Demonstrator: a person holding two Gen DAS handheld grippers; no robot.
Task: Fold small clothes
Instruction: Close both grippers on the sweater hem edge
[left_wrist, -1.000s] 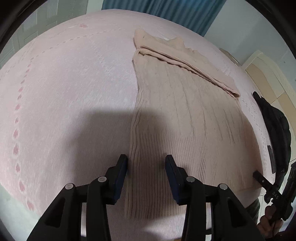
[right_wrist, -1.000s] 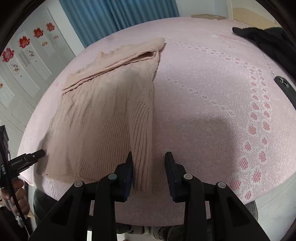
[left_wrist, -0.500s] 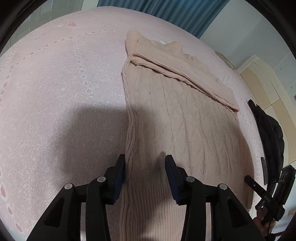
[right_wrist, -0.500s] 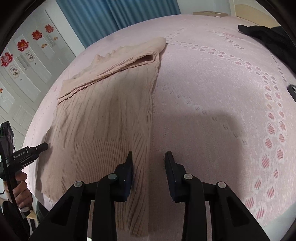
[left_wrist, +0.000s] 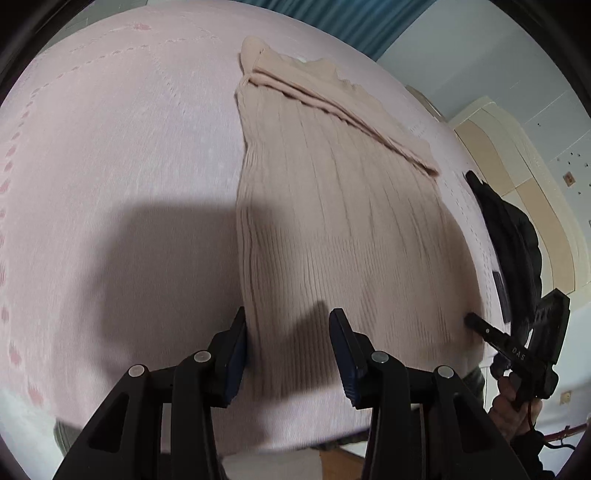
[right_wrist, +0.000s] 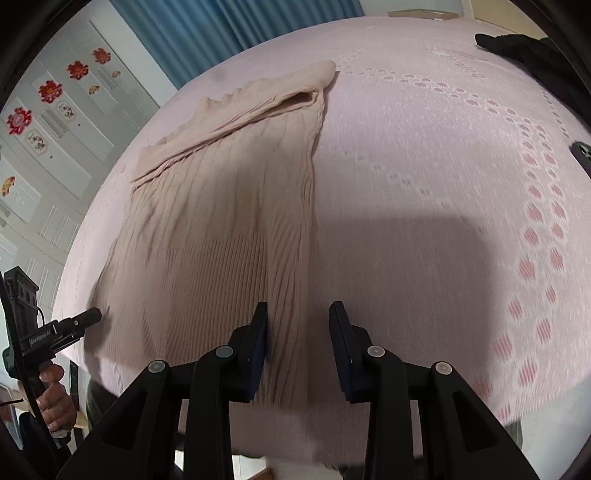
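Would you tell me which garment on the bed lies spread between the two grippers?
The beige ribbed sweater: it lies flat between the left gripper and right gripper; the black garment sits bunched at the bed's edge.

- The left gripper (left_wrist: 287, 341), at lower centre of its own view, points downward, jaws parted, nothing pinched.
- The right gripper (right_wrist: 298, 334) matches, lower centre, jaws apart; a hand (right_wrist: 55, 400) grips the other's handle at lower left.

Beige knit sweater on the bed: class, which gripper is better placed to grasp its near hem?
Roughly equal. The left gripper straddles the sweater's left hem corner; the right gripper straddles its right corner. Both look open, so probably both grasp together.
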